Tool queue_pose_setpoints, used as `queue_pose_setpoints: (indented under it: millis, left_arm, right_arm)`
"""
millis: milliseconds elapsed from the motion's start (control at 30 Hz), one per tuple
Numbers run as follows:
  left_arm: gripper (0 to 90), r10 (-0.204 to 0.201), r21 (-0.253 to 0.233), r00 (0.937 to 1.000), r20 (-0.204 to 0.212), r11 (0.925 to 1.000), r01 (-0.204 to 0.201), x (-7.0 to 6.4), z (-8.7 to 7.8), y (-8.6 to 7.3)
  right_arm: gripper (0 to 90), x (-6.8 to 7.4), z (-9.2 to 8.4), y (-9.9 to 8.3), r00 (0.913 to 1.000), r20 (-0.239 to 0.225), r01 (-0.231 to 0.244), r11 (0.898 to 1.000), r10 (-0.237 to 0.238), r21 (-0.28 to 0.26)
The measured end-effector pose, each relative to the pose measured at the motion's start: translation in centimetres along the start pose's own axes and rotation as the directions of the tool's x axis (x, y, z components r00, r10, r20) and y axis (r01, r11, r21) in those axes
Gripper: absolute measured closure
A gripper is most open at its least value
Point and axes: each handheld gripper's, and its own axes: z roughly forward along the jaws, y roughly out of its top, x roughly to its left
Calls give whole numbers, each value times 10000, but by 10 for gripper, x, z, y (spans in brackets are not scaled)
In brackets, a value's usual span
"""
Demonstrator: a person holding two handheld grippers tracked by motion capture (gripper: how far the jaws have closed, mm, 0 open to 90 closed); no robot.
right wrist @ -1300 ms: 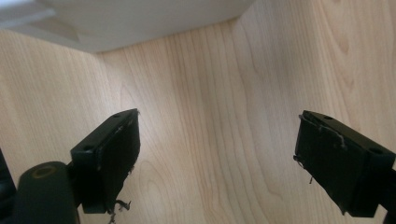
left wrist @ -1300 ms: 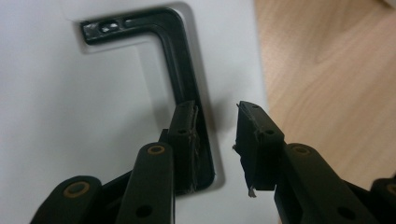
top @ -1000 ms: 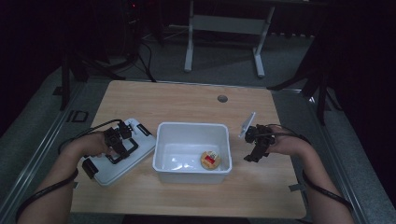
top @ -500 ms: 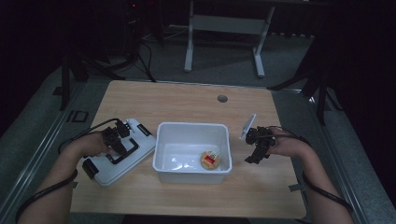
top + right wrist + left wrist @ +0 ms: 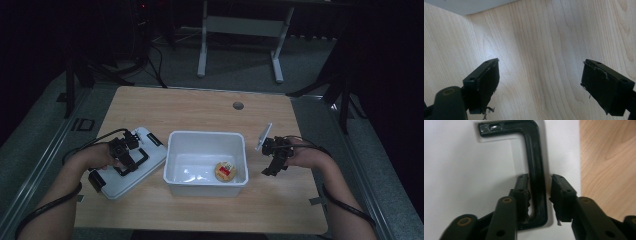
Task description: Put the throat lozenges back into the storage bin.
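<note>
Left claw (image 5: 539,195) straddles the black handle (image 5: 536,170) of the white lid (image 5: 131,162), which lies flat on the desk (image 5: 200,107) just left of the white bin (image 5: 207,162); its jaws have just eased apart, one pad clear. Right of the bin, the right claw (image 5: 539,85) hangs wide open, empty. Lifting looks unready.
</note>
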Motion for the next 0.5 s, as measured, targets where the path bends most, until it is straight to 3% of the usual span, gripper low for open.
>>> queue_pose_setpoints:
  millis: [333,500]
  left_arm:
    - [739,-434,37,9987,250,9991,434,3,0,1]
    - [747,-282,-281,9984,497,9992,296,4,-11,1]
  right_arm:
    - [148,0,3,-2,10000,-45,-34,9999,35,107]
    - [148,0,3,-4,10000,-42,-89,9999,89,97]
